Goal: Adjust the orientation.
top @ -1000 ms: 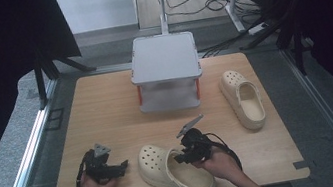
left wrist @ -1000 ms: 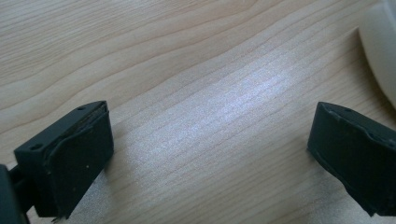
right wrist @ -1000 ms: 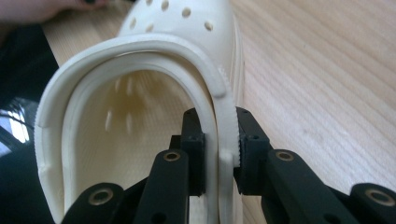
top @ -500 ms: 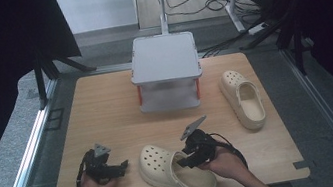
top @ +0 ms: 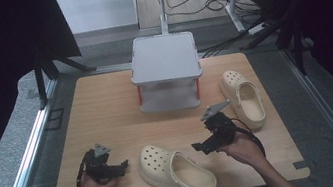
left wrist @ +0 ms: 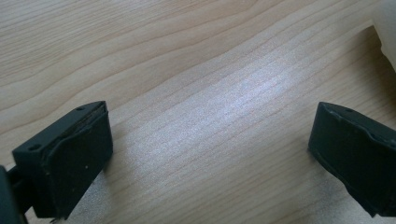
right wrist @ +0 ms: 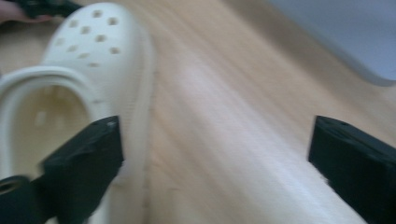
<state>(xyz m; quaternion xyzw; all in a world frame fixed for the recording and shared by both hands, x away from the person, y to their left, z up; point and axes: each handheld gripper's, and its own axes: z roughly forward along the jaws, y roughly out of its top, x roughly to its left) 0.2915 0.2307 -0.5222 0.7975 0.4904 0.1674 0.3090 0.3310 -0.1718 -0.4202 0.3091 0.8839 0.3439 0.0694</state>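
Observation:
A cream clog [top: 176, 170] lies on the wooden table [top: 107, 113] near the front edge, toe pointing left. Its perforated toe [right wrist: 88, 51] lies by the left jaw in the blurred right gripper view. My right gripper [top: 199, 147] hovers just right of this clog, open, with nothing between its jaws [right wrist: 215, 163]. A second cream clog [top: 243, 96] lies at the right side of the table. My left gripper [top: 123, 166] rests low at the front left, open over bare wood [left wrist: 210, 154], with the near clog's edge [left wrist: 387, 32] just beyond its right jaw.
A grey two-level stand [top: 165, 63] with orange posts stands at the middle back of the table, and its edge [right wrist: 345, 32] appears ahead of the right gripper. Bare wood stretches across the left half of the table.
My right gripper has drawn back to the right and a little away from the near clog's heel. The clog and the left gripper have stayed put.

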